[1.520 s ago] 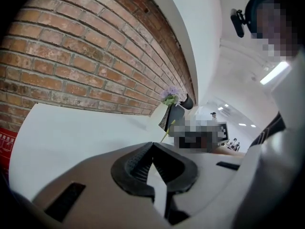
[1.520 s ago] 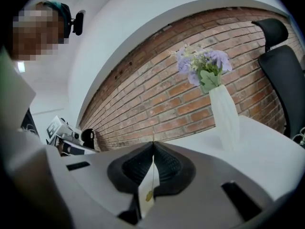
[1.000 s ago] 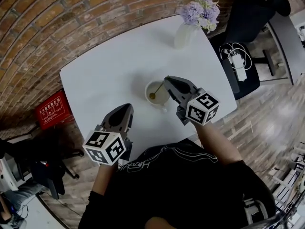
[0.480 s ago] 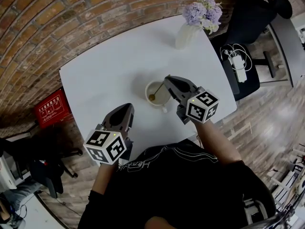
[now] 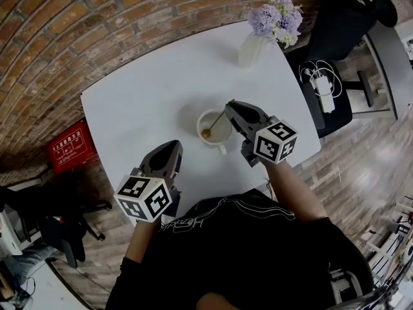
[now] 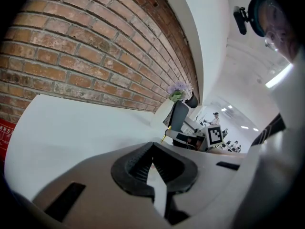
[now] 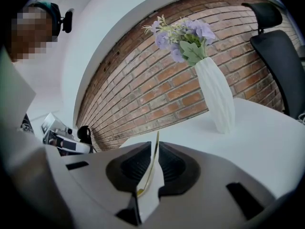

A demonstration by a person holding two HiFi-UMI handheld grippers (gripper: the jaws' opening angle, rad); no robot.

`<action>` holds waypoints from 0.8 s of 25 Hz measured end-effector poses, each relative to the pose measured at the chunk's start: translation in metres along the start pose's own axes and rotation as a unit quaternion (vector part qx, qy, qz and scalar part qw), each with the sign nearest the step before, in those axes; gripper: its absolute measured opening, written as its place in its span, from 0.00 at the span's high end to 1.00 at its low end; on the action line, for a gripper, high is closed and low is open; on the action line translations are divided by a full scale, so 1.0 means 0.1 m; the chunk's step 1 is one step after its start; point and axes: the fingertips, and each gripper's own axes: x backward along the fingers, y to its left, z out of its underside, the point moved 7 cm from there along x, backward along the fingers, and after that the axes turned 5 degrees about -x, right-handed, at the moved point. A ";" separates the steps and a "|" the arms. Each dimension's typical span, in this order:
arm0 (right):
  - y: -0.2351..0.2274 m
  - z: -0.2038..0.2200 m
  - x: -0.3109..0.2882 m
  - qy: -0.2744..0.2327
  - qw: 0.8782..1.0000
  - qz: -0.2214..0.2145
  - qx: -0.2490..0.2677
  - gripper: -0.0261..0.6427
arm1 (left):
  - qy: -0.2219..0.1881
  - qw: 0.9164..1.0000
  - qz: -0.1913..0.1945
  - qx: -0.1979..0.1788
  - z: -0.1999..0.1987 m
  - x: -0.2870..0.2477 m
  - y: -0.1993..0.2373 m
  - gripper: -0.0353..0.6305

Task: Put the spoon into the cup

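**Spoon bowl in cup, handle between right jaws as they part**

The spoon [image 5: 215, 120] stands slanted, its bowl end down inside the white cup [image 5: 201, 120] and its handle rising up and to the right. The cup stands near the middle of the white table [image 5: 148, 102], its own handle turned toward the person.

The right gripper [image 5: 230, 104] meets the top of the spoon handle just beside the cup's rim. In the right gripper view the thin gold handle [image 7: 153, 161] runs up through the narrow slot between the two dark pads, close against them. The jaws are opening, with the handle between them. The right forearm reaches out from the torso over the table's near edge. The gripper is pitched slightly downward toward the cup, its marker cube [image 5: 276, 142] at the rear.

The left gripper [image 5: 173, 144] hangs over the near-left part of the table, well apart from the cup. It points away from the person and downward. Its jaws are together with nothing between them [image 6: 152, 149].

A white ribbed vase [image 5: 250, 49] of purple flowers [image 5: 274, 17] stands at the far right corner. A brick wall [image 5: 77, 24] runs behind the table.
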 end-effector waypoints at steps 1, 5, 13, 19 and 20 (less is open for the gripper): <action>-0.01 0.00 0.00 0.002 1.000 0.000 -0.002 0.93 | 0.000 1.000 0.000 0.000 0.00 0.00 0.00 0.94; -0.04 -0.01 0.03 0.002 1.000 0.011 -0.007 0.83 | -0.004 1.000 -0.001 -0.001 -0.01 0.03 -0.02 0.94; -0.02 -0.14 0.38 -0.040 0.999 0.023 -0.006 0.79 | -0.015 1.000 -0.001 -0.012 0.02 0.19 -0.16 0.94; 0.36 -0.24 0.72 -0.068 0.997 -0.021 0.011 0.81 | -0.032 0.999 -0.001 -0.029 0.05 0.42 -0.35 0.94; 0.45 -0.22 0.77 -0.068 0.997 -0.032 0.016 0.81 | -0.034 0.999 0.000 -0.032 0.07 0.47 -0.39 0.94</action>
